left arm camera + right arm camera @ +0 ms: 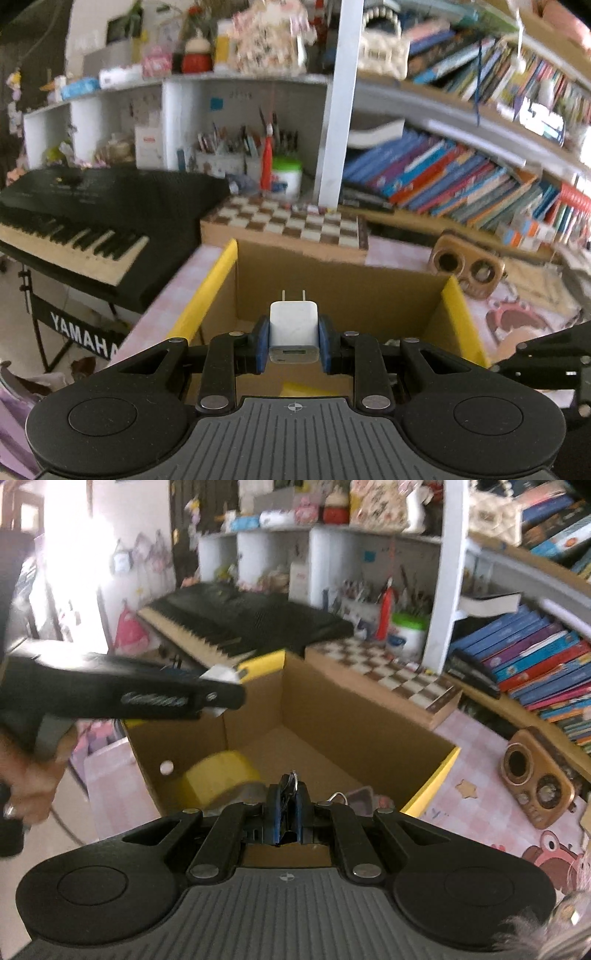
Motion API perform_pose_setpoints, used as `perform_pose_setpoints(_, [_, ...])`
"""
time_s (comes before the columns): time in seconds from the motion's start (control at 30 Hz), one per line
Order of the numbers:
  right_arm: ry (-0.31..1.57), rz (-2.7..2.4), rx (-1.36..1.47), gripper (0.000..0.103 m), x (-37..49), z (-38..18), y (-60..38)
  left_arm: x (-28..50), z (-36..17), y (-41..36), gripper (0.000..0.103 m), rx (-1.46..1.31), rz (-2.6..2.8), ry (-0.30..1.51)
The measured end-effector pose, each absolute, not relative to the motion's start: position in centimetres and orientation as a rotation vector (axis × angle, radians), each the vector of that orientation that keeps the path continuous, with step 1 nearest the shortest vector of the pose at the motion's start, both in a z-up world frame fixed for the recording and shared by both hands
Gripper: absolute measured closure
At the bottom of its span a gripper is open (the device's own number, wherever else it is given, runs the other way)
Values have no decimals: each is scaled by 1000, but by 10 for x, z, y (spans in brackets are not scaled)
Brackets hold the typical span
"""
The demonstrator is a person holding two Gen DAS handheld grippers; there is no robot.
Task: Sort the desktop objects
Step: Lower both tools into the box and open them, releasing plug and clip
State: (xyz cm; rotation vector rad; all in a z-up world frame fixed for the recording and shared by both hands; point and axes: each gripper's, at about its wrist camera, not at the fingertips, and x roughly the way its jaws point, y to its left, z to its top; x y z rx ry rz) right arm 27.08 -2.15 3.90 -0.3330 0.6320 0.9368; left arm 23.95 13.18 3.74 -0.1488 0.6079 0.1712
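My left gripper (293, 326) is shut on a white USB charger plug (293, 325), prongs forward, held over an open cardboard box (343, 291) with yellow flaps. In the right wrist view the left gripper (218, 686) holds the charger (221, 674) above the box's (332, 709) left rim. My right gripper (289, 794) is shut on a thin dark item with a metal key ring (293, 777), above the box's near edge. A yellow tape roll (221, 775) lies inside the box.
A chessboard (291, 221) lies behind the box. A brown phone case (537, 779) lies on the pink tablecloth (480, 760) to the right. A Yamaha keyboard (85, 221) stands left. Bookshelves (461, 177) fill the back right.
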Motion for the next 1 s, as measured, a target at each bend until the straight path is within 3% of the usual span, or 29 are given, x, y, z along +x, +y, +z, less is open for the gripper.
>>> perform_pose_setpoints(0.5, [791,1110,-553,96,295,8,12,302,-2,130,79,-44,96,936])
perform_pose_setpoints(1.0, [881,1194,-639,95,308,-8,27,305,-7,136,75,-88,88,1006])
